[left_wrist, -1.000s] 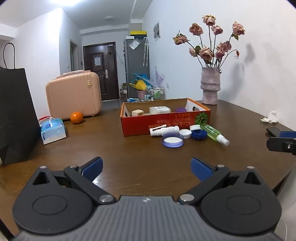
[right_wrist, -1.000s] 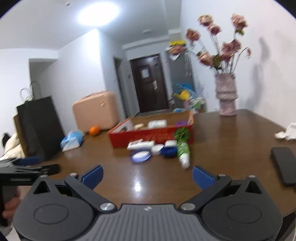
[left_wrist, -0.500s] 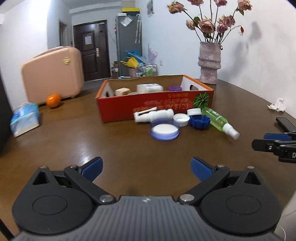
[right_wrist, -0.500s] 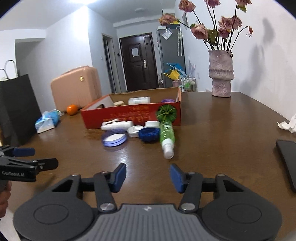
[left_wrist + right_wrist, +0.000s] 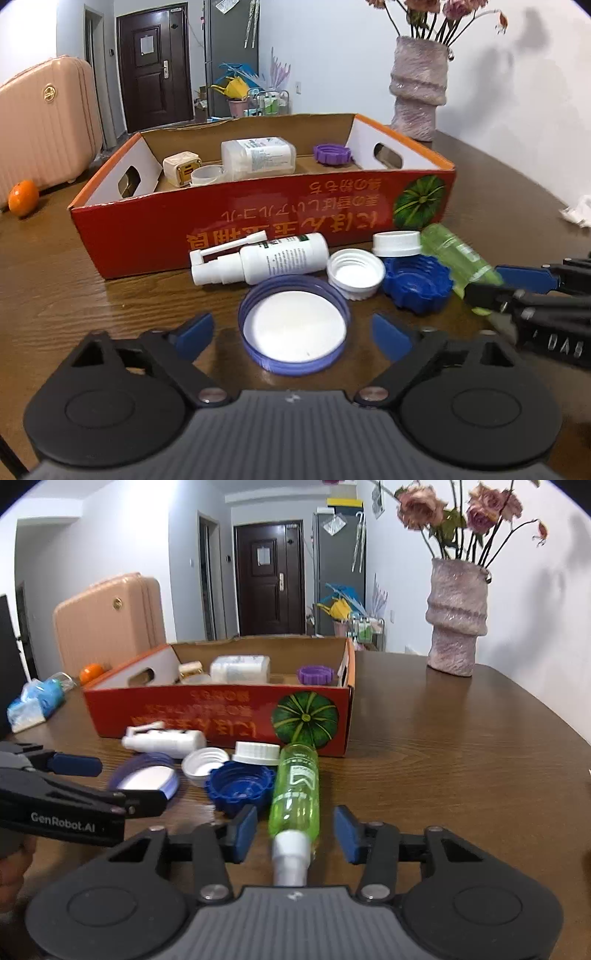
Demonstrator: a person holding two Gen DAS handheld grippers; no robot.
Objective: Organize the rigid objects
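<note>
- Here, the green plastic spray bottle is straddled lengthwise by the right gripper, jaws just narrowed, not yet touching.
- The round purple-rimmed lid is flanked by the left gripper, jaws wide but closing.

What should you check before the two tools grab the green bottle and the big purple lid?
1. Clear green plastic bottle lies between the right tool's pads, untouched: ok.
2. Right jaws, just closing, still wider than the bottle: ok.
3. Round purple lid with white inside centred before the left tool: ok.
4. Left jaws, just closing, wider than the lid: ok.
5. Red cardboard box has free floor space: ok.
6. Bottle cap tight: cannot tell.
</note>
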